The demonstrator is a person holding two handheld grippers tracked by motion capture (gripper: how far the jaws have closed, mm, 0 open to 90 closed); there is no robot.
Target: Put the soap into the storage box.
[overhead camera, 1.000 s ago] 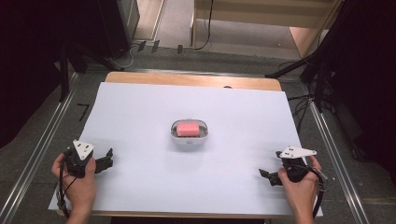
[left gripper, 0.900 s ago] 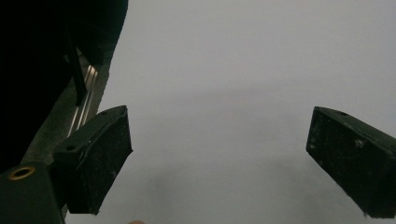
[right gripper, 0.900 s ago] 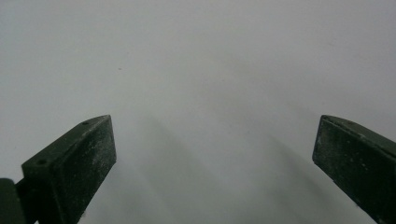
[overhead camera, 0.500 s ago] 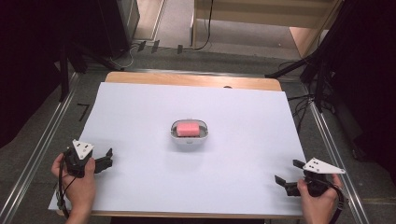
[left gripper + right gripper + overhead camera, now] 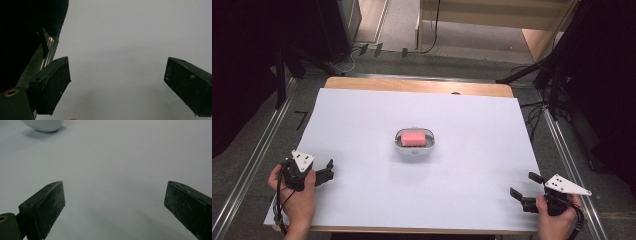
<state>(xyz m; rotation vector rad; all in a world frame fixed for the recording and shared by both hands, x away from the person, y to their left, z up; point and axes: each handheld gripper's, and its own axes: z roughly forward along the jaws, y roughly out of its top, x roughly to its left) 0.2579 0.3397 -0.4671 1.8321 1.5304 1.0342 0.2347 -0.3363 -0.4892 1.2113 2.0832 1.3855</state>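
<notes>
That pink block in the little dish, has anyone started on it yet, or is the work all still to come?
Nothing looks done yet: the pink block sits in the dish mid-table, untouched. In hand: nothing. The left tool and the right tool are both open and empty, near the front corners of the white sheet. The right jaws have just closed slightly on nothing. Reaching for the dish is all still ahead.

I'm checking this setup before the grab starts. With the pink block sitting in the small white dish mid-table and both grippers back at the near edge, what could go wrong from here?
1. The white dish looks light and sits loose on the smooth white sheet; a one-sided push may slide or tip it.
2. The pink block lies low inside the rim, so the jaws may catch the dish wall instead.
3. The right gripper is near the table corner, like the left gripper, so any reach is long.
</notes>
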